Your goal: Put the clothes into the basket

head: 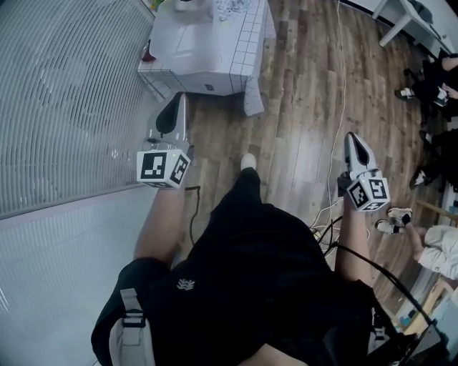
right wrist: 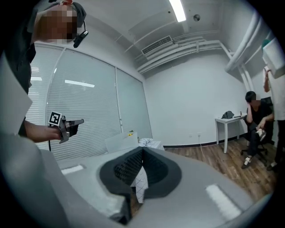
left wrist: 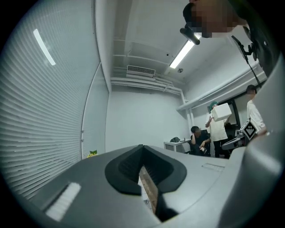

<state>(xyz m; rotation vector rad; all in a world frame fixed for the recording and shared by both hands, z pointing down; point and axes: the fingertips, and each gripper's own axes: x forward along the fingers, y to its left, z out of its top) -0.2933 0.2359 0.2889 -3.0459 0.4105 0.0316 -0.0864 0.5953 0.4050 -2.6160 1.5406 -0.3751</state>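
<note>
In the head view the left claw [head: 182, 98] sits at about 10 o'clock from the middle and the right claw [head: 351, 137] at about 3 o'clock. They are well apart, each held out over the wood floor [head: 308, 93] with its marker cube toward the wearer, and both point roughly toward 12 o'clock. A desk [head: 179, 68] draped in a white checked cloth [head: 247, 43] stands at the top edge, at about 11 o'clock. The clothes [head: 230, 7], a pale crumpled heap, lie on the far part of that desk and are cut off by the picture's edge; in the right gripper view the same heap shows just above the claw tips, at 12 o'clock. Each gripper view shows its jaws brought together at the tips with nothing between them, and only floor and checked cloth show through the slit below. Slatted blinds [head: 64, 93] fill the 9 o'clock side of the head view, and a seated person [right wrist: 256, 118] is at 3 o'clock in the right gripper view
</note>
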